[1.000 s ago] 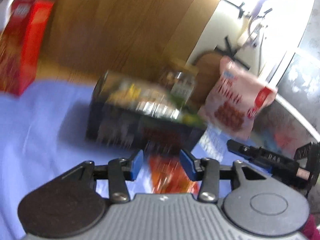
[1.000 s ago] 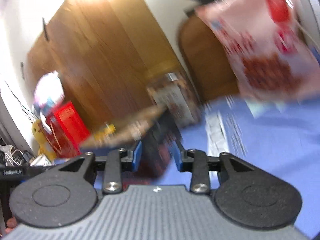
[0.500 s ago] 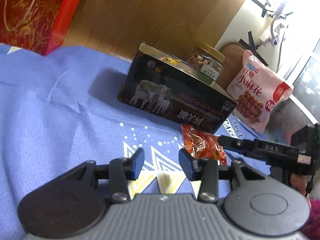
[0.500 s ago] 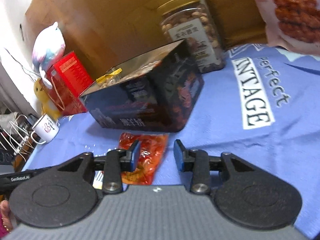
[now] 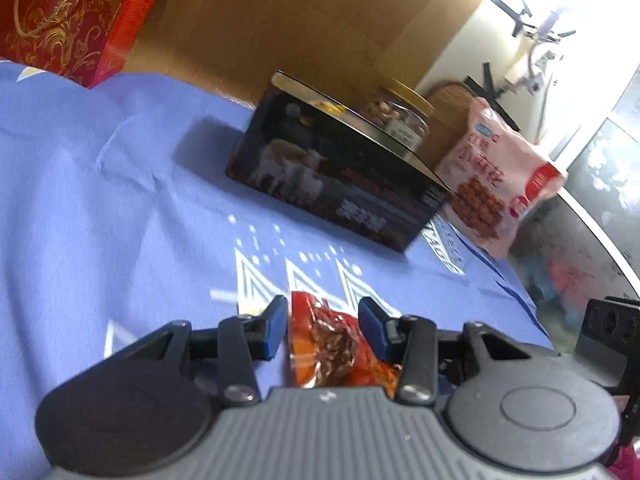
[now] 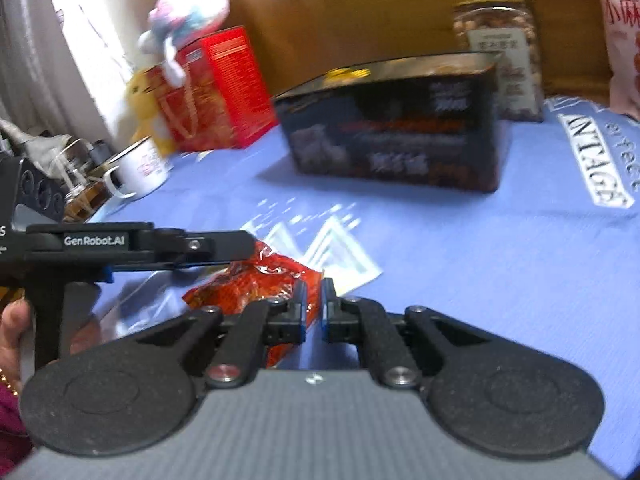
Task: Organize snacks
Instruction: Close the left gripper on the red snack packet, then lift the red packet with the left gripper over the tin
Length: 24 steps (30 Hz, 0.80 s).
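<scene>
Half a second ago the red packet (image 5: 332,348) lay ahead of the left gripper (image 5: 322,326), just beside its right finger. Now the packet sits between the blue pads (image 5: 272,330), jaws released and straddling it, not yet pinching. The right gripper (image 6: 314,310) has closed up: its jaws stand nearly clenched at the packet's near corner, though I cannot tell whether they hold any film. Judging from this, the left one is lined up to take the packet and carry it to the tin (image 5: 336,184).

The packet is crinkly, glossy foil film, flat and soft, lying on the blue cloth (image 5: 100,200) toward its near edge. The tin is dark, rectangular and rigid, lid off, toward the far edge. Behind it stand a clear nut jar (image 6: 496,48) with a gold cap and a puffy pink bag (image 5: 496,184).
</scene>
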Motion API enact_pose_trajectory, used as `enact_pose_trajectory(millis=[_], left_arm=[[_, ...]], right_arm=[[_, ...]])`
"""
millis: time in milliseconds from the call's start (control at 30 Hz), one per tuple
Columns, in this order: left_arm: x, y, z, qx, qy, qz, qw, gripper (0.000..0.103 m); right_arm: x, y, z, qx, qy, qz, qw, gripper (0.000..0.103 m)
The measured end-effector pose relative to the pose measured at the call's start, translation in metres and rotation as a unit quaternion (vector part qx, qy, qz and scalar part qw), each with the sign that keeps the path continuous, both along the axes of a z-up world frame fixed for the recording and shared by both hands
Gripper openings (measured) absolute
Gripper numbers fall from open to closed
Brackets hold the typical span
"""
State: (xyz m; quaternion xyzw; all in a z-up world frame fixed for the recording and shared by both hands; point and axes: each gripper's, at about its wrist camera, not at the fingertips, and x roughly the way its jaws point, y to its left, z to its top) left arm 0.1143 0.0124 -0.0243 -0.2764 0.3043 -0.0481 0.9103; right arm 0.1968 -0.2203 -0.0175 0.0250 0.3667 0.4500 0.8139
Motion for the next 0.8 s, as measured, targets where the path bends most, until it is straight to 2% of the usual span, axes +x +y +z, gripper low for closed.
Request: enact_pose_trajectory(millis=[67,133,233,267,367,500,600,700,800], left_arm=[[-0.015,-0.003,-0.001,-0.009,0.000,-0.003,1.0000,0.040],[-0.031,-0.003,-0.002,-0.040,0.000,-0.006,0.9992,0.039],[-0.048,0.003,-0.013,-0.125,0.013,-0.015,0.9919,0.038],[-0.052,0.003,-0.015,-0.138,0.014,-0.013,0.9903,0.034],[-0.059,0.000,-0.016,-0.128,0.016,-0.007,0.9916,0.024],[-0.064,-0.004,-0.018,-0.111,0.010,-0.003,0.9937,0.021],[-0.065,-0.006,-0.017,-0.109,0.008,-0.006,0.9940,0.021],[-0.063,-0.007,-0.013,-0.116,0.008,-0.012,0.9932,0.021],[-0.060,-0.008,-0.002,-0.109,-0.002,-0.018,0.9939,0.020]], right_arm=[[-0.009,-0.005,0.001,0.003,0.001,-0.001,1.000,0.009],[-0.015,-0.014,0.001,0.016,0.017,-0.006,1.000,0.009],[-0.023,-0.026,-0.004,0.042,0.060,-0.011,0.997,0.008],[-0.027,-0.031,-0.006,0.053,0.070,-0.015,0.996,0.008],[-0.035,-0.041,-0.011,0.079,0.097,-0.028,0.992,0.009],[-0.041,-0.055,-0.014,0.113,0.138,-0.038,0.983,0.011],[-0.044,-0.059,-0.015,0.120,0.152,-0.038,0.980,0.009],[-0.047,-0.058,-0.007,0.108,0.139,-0.040,0.984,0.003],[-0.050,-0.057,0.006,0.114,0.107,-0.033,0.987,0.003]])
